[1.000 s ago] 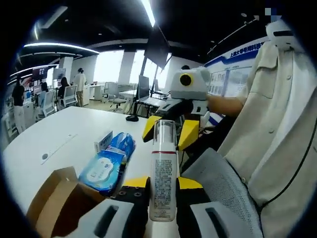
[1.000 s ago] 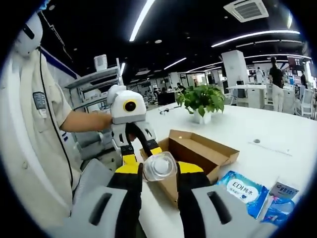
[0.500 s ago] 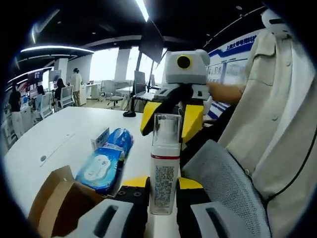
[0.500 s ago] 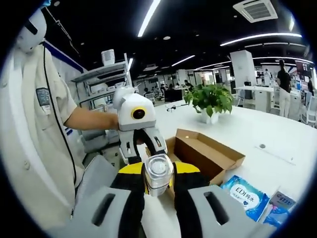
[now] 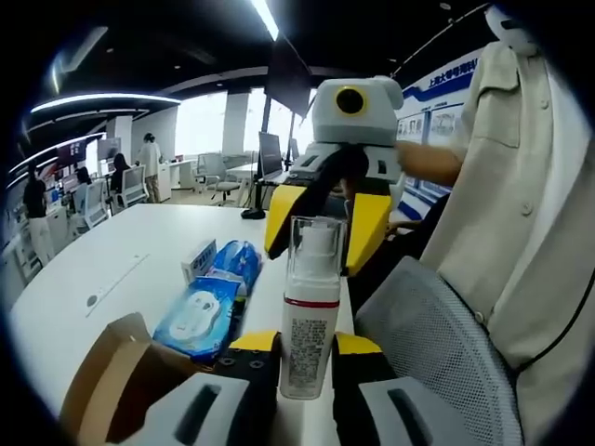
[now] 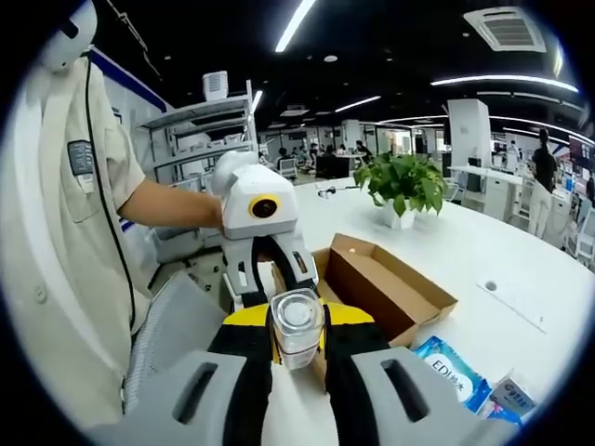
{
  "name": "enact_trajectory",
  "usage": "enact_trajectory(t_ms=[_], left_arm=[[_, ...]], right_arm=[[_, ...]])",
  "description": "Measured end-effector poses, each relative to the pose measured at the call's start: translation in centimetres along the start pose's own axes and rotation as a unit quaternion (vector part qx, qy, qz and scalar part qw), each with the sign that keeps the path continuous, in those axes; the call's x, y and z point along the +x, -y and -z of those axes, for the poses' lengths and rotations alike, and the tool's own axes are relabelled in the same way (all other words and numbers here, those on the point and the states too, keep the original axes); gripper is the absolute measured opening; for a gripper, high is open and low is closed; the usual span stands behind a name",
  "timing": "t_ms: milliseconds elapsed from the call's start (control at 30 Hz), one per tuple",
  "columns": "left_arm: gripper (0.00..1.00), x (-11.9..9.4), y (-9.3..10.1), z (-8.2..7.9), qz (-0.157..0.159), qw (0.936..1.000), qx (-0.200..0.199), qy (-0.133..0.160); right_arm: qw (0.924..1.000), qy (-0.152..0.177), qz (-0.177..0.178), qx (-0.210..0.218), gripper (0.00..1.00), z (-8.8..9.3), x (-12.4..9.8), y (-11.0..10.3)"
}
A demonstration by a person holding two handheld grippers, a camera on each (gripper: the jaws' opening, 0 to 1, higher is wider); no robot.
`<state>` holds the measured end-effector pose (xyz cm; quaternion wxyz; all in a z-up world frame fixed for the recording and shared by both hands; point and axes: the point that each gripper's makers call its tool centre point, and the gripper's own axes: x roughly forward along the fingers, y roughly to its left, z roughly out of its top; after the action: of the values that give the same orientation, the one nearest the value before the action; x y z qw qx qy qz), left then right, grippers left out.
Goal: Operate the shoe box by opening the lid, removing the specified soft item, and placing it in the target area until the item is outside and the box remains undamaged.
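Above a white office table (image 6: 521, 255), a white pump spray bottle (image 5: 310, 311) with a red band and clear cap stands upright, clamped at its base between the jaws of the left gripper (image 5: 307, 358). In the right gripper view the same bottle (image 6: 297, 325) appears cap-first, pressed between the yellow pads of the right gripper (image 6: 297, 336), so both grippers are grasping it; its lower body is hidden behind the jaws there. The label print is too small to read. The brown cardboard shoe box (image 6: 386, 288) lies open on the table just beyond, its interior only partly visible; in the left gripper view only a corner flap (image 5: 112, 372) shows, cut off by the frame. Beside the box lie blue wet-wipe packs (image 5: 200, 311). A potted plant (image 6: 403, 189) stands farther back. A person in a beige shirt (image 6: 56, 242) is cropped at the edge.
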<state>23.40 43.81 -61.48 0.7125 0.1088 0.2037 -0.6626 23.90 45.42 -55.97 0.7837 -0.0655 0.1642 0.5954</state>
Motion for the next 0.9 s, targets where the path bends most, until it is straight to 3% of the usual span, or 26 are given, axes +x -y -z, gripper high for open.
enact_trajectory(t_ms=[367, 733, 900], left_arm=[[0.34, -1.1, -1.9, 0.1, -0.044, 0.999, 0.01, 0.003], [0.49, -3.2, -3.8, 0.8, -0.092, 0.9955, -0.017, 0.012], [0.59, -4.6, -4.6, 1.0, -0.128, 0.9911, -0.031, 0.022]], right_arm=[[1.0, 0.0, 0.001, -0.005, 0.17, -0.3, -0.1, 1.4], [0.9997, -0.007, 0.01, -0.021, 0.17, -0.8, -0.7, 4.1], [0.9993, -0.009, 0.017, -0.032, 0.17, -1.1, -1.1, 5.6]])
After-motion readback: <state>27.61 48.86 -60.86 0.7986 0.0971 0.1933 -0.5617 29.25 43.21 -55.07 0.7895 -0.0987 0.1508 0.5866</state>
